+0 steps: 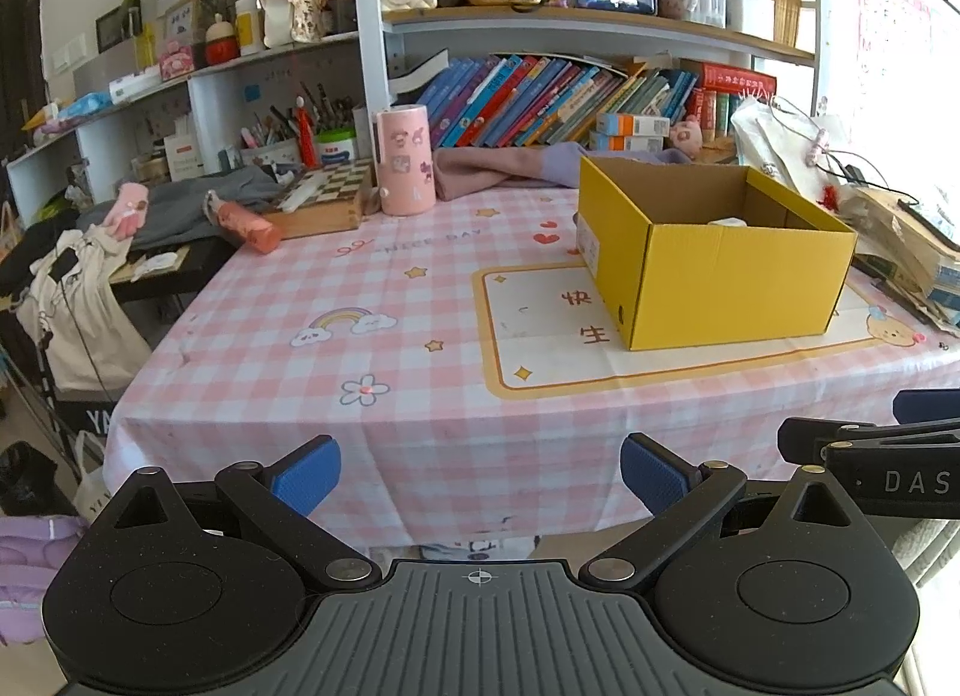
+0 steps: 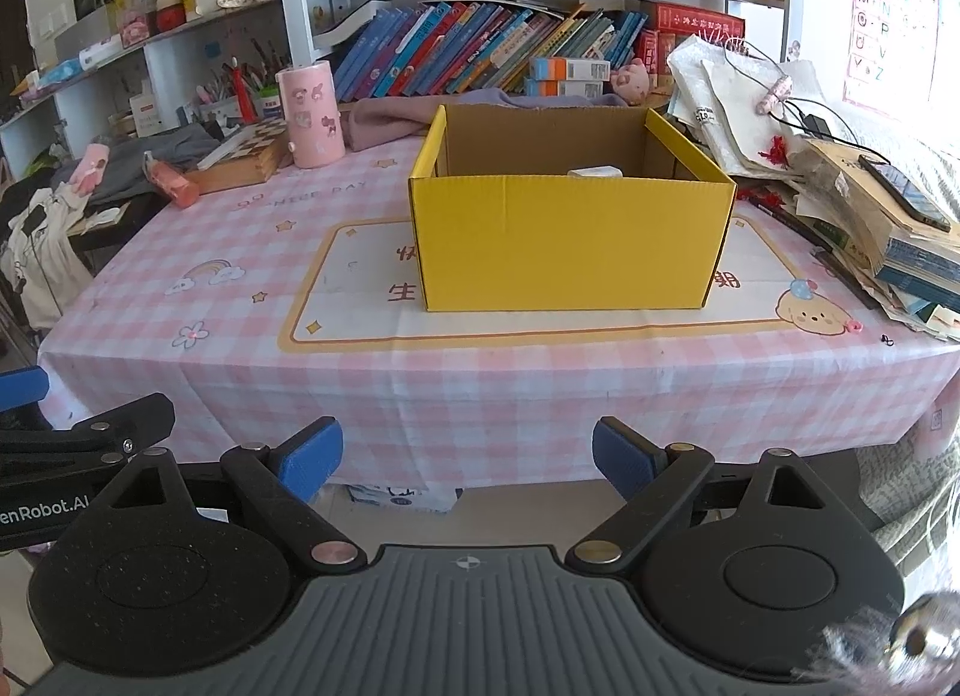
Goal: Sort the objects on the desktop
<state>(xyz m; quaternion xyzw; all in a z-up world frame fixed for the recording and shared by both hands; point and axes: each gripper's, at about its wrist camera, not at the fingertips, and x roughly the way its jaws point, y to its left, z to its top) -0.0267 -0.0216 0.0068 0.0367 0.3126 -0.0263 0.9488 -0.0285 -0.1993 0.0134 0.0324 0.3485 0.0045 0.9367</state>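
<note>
my left gripper (image 1: 480,480) is matte black, with two round discs either side of a grey ribbed plate that bears a small white crosshair mark. angled black link arms run forward from silver rivets to blue textured pads (image 1: 306,474). my right gripper (image 2: 468,459) is built the same: black discs, grey ribbed plate, crosshair, brass-and-silver rivets, blue pads (image 2: 624,465). white lettering shows on each tool's side where it edges into the other camera.
</note>
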